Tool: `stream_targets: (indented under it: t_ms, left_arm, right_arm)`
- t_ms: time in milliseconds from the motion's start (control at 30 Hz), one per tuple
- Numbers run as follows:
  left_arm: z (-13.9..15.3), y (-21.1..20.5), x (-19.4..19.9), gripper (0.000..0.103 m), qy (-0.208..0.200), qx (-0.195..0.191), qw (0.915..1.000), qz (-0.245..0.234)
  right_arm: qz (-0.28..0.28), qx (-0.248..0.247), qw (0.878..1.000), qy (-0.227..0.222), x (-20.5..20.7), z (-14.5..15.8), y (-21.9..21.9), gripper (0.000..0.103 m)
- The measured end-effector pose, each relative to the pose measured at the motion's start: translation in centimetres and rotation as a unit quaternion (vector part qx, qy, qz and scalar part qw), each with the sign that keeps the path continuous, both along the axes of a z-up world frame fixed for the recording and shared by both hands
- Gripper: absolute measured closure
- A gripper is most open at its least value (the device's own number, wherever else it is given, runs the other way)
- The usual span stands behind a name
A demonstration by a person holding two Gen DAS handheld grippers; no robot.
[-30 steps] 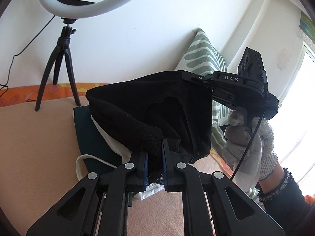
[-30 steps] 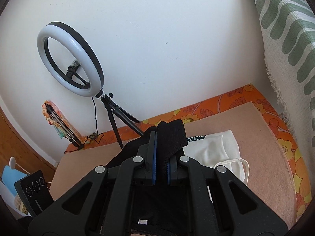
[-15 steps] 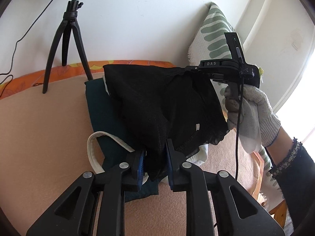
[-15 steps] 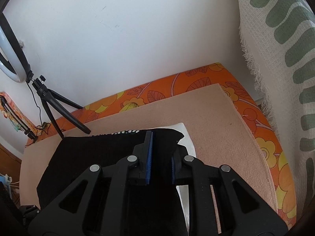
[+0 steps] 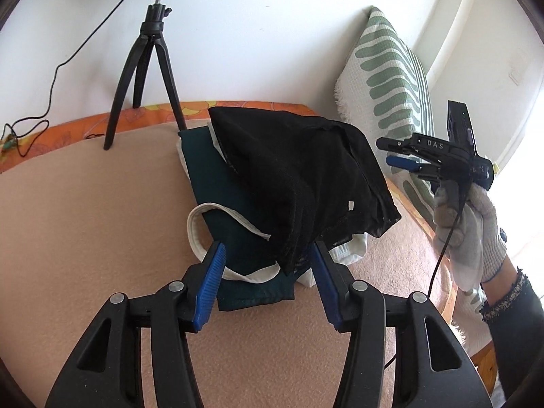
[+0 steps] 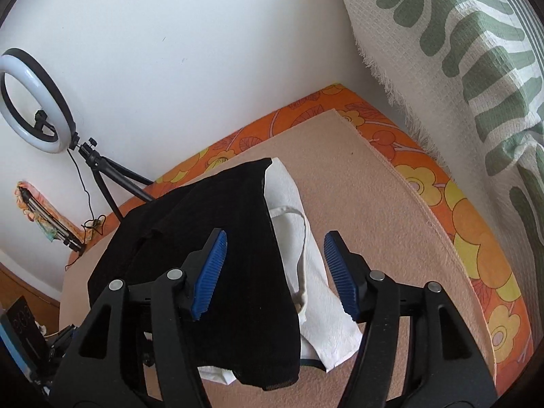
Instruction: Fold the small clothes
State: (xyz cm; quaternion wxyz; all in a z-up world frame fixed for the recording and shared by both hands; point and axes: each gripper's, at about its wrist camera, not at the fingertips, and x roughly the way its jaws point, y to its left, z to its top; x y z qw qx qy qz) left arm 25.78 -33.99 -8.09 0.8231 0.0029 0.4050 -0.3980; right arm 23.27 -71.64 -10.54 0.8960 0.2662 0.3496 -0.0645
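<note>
both my grippers held the black cloth (image 5: 299, 183) half a second ago, pinched between the pads; now both have let it go and their jaws stand wide. the cloth lies on the pile, draped over the green cloth (image 5: 224, 204) and the white cloth (image 6: 306, 255).

from my left gripper (image 5: 268, 268) i see what the right view does not show: the green cloth under the black one, with a cream band curling at its near edge, and my right hand (image 5: 465, 234) in a grey knitted glove holding the right gripper up in the air, to the right of the pile and apart from the black cloth. its blue pads are parted. from the right gripper (image 6: 275, 261) i see the other side of the pile: the white cloth comes out from under the black one, with a thin loop on it, and only a small dark edge of the green one shows at the bottom.

the black cloth is thin, a bit see-through mesh, with a small white tag on it. the white one looks soft and a bit fuzzy. the blanket (image 5: 85, 238) below is beige and fleecy, on an orange flower sheet (image 6: 476, 238). the pillow (image 5: 391, 78) is woven, white with green leaf shapes. a ring light (image 6: 30, 102) stands on a black tripod at the wall.

in the left view the near corner of the black cloth hangs between my open pads, close to the right pad; i cannot tell if it touches. in the right view the black cloth passes behind the left pad.
</note>
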Motion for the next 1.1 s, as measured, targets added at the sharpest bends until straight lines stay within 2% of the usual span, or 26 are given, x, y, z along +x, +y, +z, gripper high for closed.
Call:
stream_targets:
  t_ms: [233,400,433,467,533,633,733,833,900,933,1000,1033,1067,1100]
  left_arm:
    - [1.7,-0.1,0.7,0.052,-0.016,-0.02,0.9996,0.012]
    - [2.5,-0.8,2.6,0.052,-0.021,-0.022,0.9994,0.016]
    - [2.5,-1.1,3.0,0.052,-0.021,-0.021,0.9994,0.015]
    - [2.5,-1.4,3.2,0.052,-0.023,-0.017,0.9995,0.016]
    - [2.3,-2.2,3.5,0.052,-0.028,-0.01,0.9995,0.011]
    - [1.6,-3.6,3.5,0.052,-0.032,0.01,0.9994,-0.001]
    - [0.2,-4.8,3.7,0.052,-0.031,0.044,0.9985,-0.004]
    - [-1.3,-5.2,3.6,0.052,-0.024,0.061,0.9978,-0.008]
    - [-1.6,-5.2,3.3,0.052,-0.032,0.07,0.997,-0.007]
    - [-1.5,-5.0,3.1,0.052,-0.034,0.071,0.9969,-0.006]
    - [-1.1,-4.6,3.0,0.052,-0.037,0.072,0.9968,-0.002]
    - [-0.9,-4.4,2.8,0.052,-0.042,0.075,0.9963,0.001]
    - [-0.7,-4.1,2.7,0.052,-0.049,0.08,0.9956,0.006]
    - [-0.6,-3.9,2.7,0.052,-0.05,0.086,0.995,0.01]
  right_arm:
    - [0.026,0.065,0.997,0.019,-3.7,-3.3,1.9,0.04]
    - [0.044,0.073,0.996,0.041,-3.8,-4.3,3.2,0.041]
    - [0.047,0.08,0.995,0.042,-3.7,-4.5,3.2,0.051]
    - [0.05,0.087,0.994,0.045,-3.6,-4.8,3.2,0.072]
    - [0.043,0.086,0.994,0.051,-3.5,-4.8,3.2,0.091]
    - [0.04,0.056,0.996,0.05,-3.7,-3.8,3.1,0.095]
    - [0.018,0.01,0.997,0.07,-4.2,-3.2,2.1,0.095]
    - [0.014,0.006,0.996,0.089,-4.3,-3.7,1.2,0.095]
    - [0.018,0.021,0.996,0.083,-4.6,-3.7,1.1,0.094]
    - [0.021,0.025,0.996,0.078,-4.9,-3.5,1.2,0.09]
    - [0.022,0.015,0.997,0.074,-5.3,-3.1,1.8,0.073]
    - [0.018,0.004,0.997,0.071,-5.6,-2.7,2.1,0.057]
    - [0.016,-0.005,0.998,0.065,-6.0,-2.3,2.5,0.049]
    - [0.018,-0.009,0.998,0.059,-6.3,-2.0,2.9,0.049]
